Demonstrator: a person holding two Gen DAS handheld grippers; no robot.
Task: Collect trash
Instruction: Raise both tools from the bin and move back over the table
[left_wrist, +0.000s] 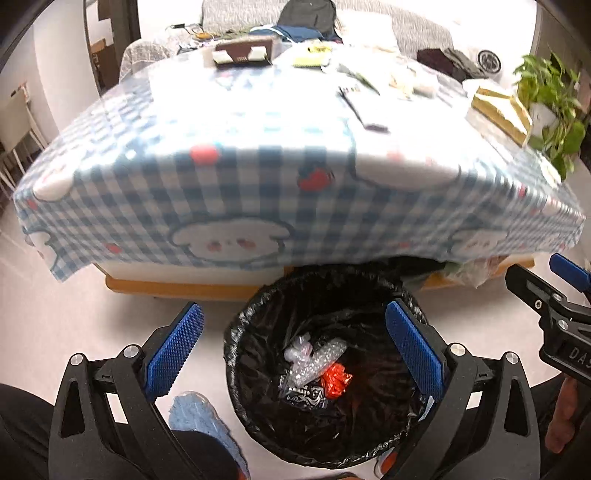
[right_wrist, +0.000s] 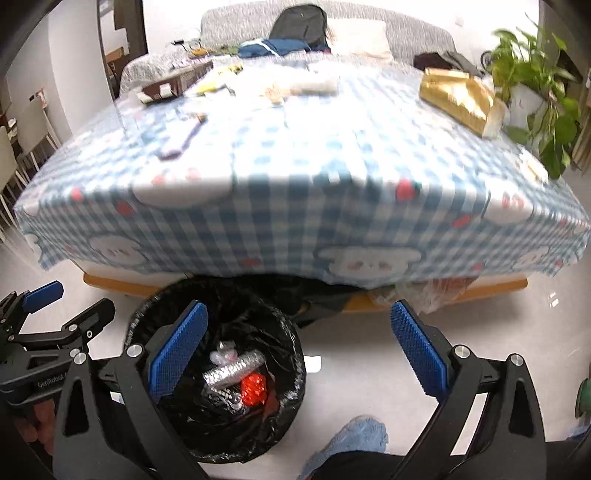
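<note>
Both grippers hang above the floor with jaws spread wide and nothing between the pads: the left gripper (left_wrist: 295, 350) over the bin (left_wrist: 236, 354), the right gripper (right_wrist: 299, 349) just beside it over bare floor. In the bin's black liner lie the trash pieces, a red wrapper (left_wrist: 335, 380) touching a strip of bubble wrap (left_wrist: 316, 363), a pale crumpled bit (left_wrist: 297, 350) and a black printed packet (left_wrist: 306, 395). Beyond the bin stands the table (left_wrist: 258, 184) under a blue checked cloth, carrying a gold box (right_wrist: 458, 98), a brown box (left_wrist: 242, 55) and blurred clutter, with a plant (right_wrist: 535, 85) and sofa (right_wrist: 406, 33) behind.
</note>
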